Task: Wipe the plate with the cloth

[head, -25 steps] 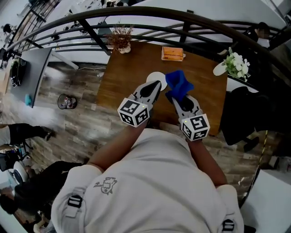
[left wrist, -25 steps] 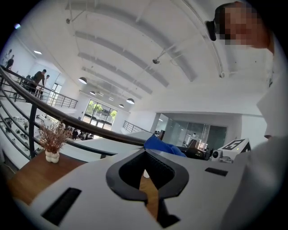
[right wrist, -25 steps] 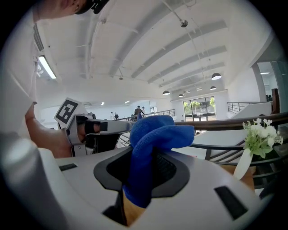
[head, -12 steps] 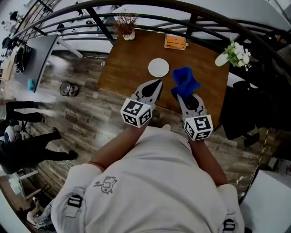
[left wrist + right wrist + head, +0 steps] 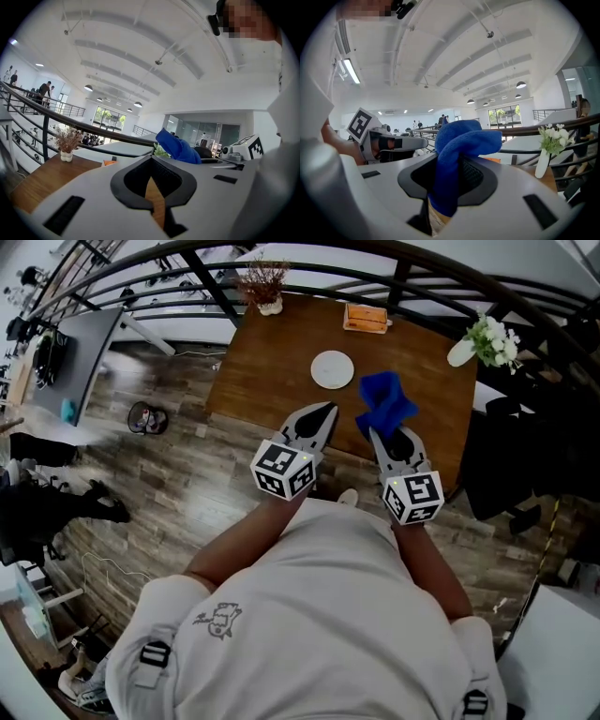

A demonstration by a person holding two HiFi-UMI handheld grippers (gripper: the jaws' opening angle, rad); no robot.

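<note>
The plate (image 5: 332, 369) lies flat on the table (image 5: 262, 371), well apart from both grippers. It looks hard, slippery and easy to break, so I would hold it by the rim. The soft blue cloth (image 5: 384, 405) is pinched in the right gripper (image 5: 380, 432). The left gripper (image 5: 327, 411) is pressed together on nothing. A vase (image 5: 459, 354) holds flowers (image 5: 492, 338). A pot (image 5: 270, 307) holds dry twigs (image 5: 262, 277).

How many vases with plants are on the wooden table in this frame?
2. Dried brown sprigs stand at the table's far left corner; white flowers stand at its far right corner. None seem hidden.
</note>
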